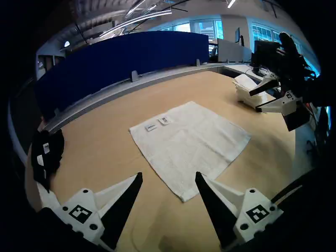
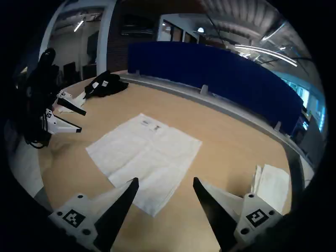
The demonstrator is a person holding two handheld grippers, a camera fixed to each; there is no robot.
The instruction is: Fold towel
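Note:
A white towel (image 1: 191, 140) lies spread flat on the wooden table, two small labels near its far edge. My left gripper (image 1: 168, 180) is open above the table, its fingertips just short of the towel's near corner. In the right gripper view the same towel (image 2: 145, 153) lies ahead, and my right gripper (image 2: 165, 185) is open over its near edge. Each view shows the other gripper across the table: the right gripper (image 1: 262, 98) at the far right, the left gripper (image 2: 73, 117) at the far left, both apart from the towel.
A stack of folded white towels (image 1: 248, 90) sits at the table's far right corner, seen again as the white stack (image 2: 273, 182). A black cloth bundle (image 1: 46, 155) lies at the other end, the black bundle (image 2: 103, 86). A blue partition (image 1: 126, 59) runs behind the table.

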